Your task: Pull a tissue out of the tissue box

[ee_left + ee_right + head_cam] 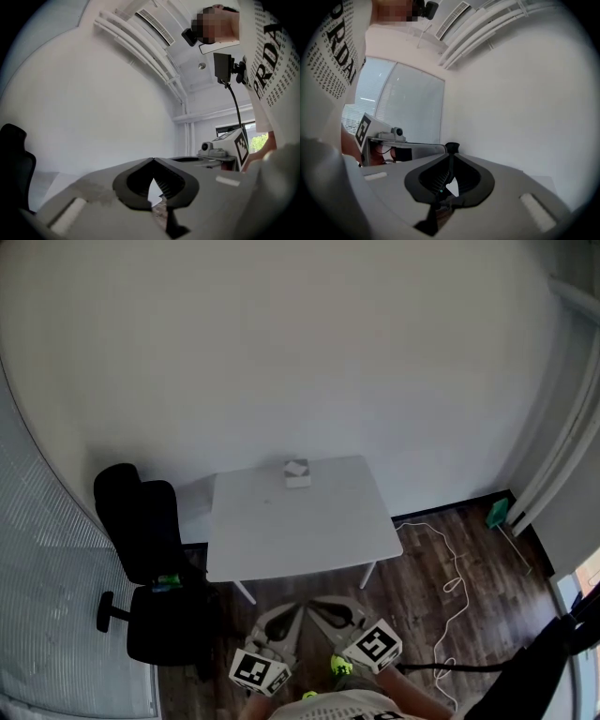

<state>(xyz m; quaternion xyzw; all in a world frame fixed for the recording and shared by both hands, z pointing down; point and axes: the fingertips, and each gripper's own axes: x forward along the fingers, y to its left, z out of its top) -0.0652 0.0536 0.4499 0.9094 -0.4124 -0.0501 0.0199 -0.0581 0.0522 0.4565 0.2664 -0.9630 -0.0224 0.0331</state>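
A small white tissue box (297, 472) stands at the far edge of a white table (281, 531), with a tissue showing at its top. Both grippers hang low in front of the table's near edge, well short of the box. My left gripper (296, 608) is shut with nothing in it; in its own view the tips (152, 160) meet against the white wall. My right gripper (315, 607) is also shut and empty, its tips (451, 155) touching. Neither gripper view shows the box.
A black office chair (141, 549) stands against the table's left side, with a small green thing (167, 582) on its seat. A white cable (452, 570) loops over the wood floor to the right. A green object (497, 512) lies by the right wall.
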